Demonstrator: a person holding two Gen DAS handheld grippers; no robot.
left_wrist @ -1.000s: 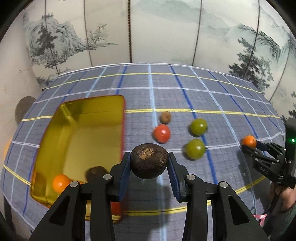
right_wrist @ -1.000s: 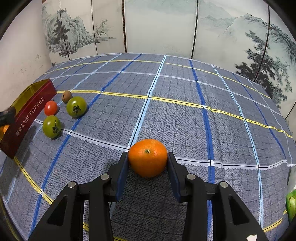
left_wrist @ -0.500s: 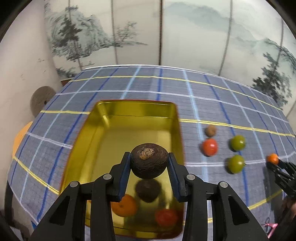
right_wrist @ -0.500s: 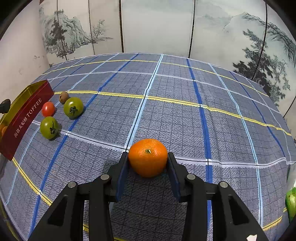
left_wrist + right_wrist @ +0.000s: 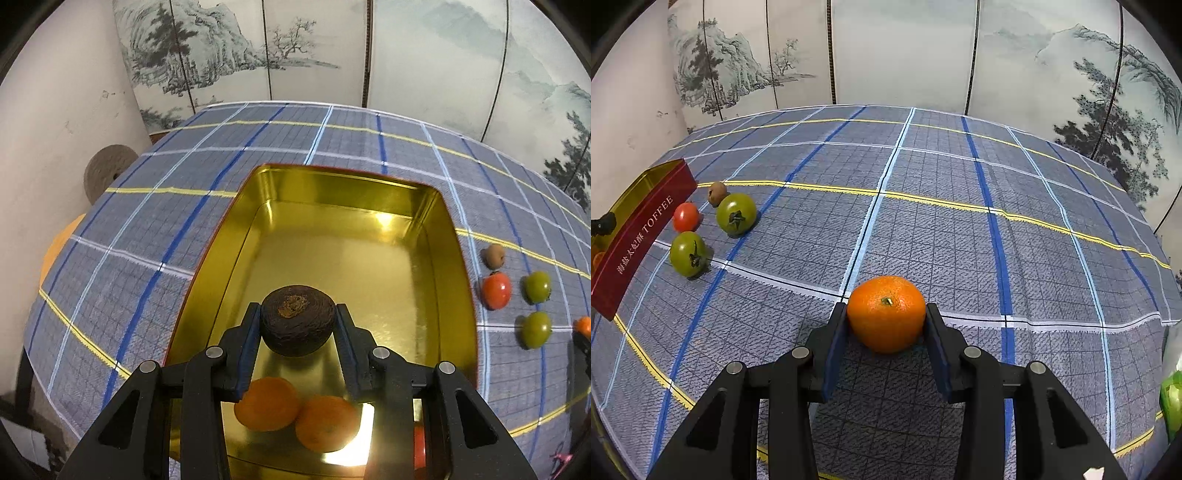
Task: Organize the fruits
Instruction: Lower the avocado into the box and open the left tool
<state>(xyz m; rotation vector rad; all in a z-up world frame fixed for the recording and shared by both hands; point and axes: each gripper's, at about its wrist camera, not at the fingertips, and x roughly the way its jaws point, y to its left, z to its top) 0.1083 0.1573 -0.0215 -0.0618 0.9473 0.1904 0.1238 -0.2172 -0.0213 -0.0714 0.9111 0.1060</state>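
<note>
"TOFFEE" is printed on the red tin [image 5: 639,236] wall. A dark brown fruit [image 5: 297,319] is pinched by the left tool [image 5: 297,332] above the tin's gold interior; an orange [image 5: 886,313] is pinched by the right tool [image 5: 886,325]. Two green tomatoes [image 5: 735,214] are seen just beside the tin.

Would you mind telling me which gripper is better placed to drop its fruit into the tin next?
Left. The left gripper holds the dark fruit directly above the gold tin; the right gripper holds its orange far away.

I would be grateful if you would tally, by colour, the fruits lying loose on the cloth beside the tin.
Green: 2, the far green tomato and the near green tomato
Red: 1, the red tomato
Brown: 1, the small brown fruit
Total: 4
</note>
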